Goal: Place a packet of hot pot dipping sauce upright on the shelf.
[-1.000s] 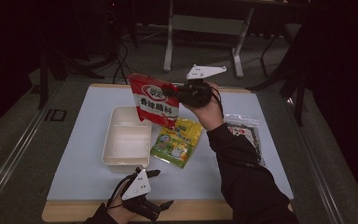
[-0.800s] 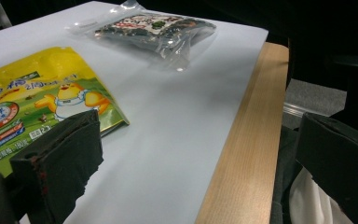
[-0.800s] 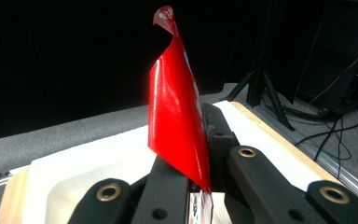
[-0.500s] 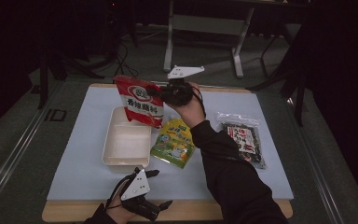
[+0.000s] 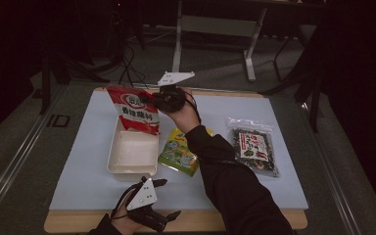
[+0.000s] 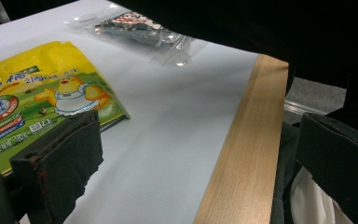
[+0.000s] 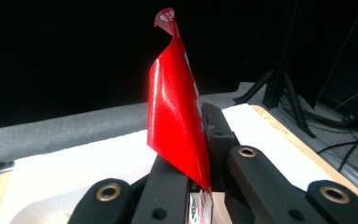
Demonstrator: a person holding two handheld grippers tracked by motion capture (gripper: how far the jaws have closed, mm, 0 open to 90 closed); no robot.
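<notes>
While the right tongs [image 5: 152,100] gripped a red snack bag [image 5: 134,110] by its edge, the bag hung in the air just above the far end of a white tray [image 5: 132,154] on the pale blue worktop [image 5: 78,171]. In the right gripper view, the glossy red foil [image 7: 175,126] stood pinched between the closed black jaws and curled to a point above them. The person's right hand [image 5: 183,110] and dark sleeve [image 5: 225,171] reached across the worktop from the near edge to hold those tongs up over its far side.

The left tongs [image 5: 169,198] rested at the near wooden edge [image 6: 242,154] of the worktop, held low in the person's left hand [image 5: 127,218]. Their jaws stood wide apart with nothing between them, one over the pale surface and the other beyond the wooden edge, as seen in the left gripper view.

Just ahead of the left tongs lay a yellow and green packet [image 6: 32,102], flat on the worktop and beside the tray. Farther off from them, past the right sleeve, lay a clear packet of dark seaweed [image 5: 253,149], well apart from the red bag and from both tongs. The tray itself sat between the left tongs and the right, with the red bag's lower edge over its far rim.
</notes>
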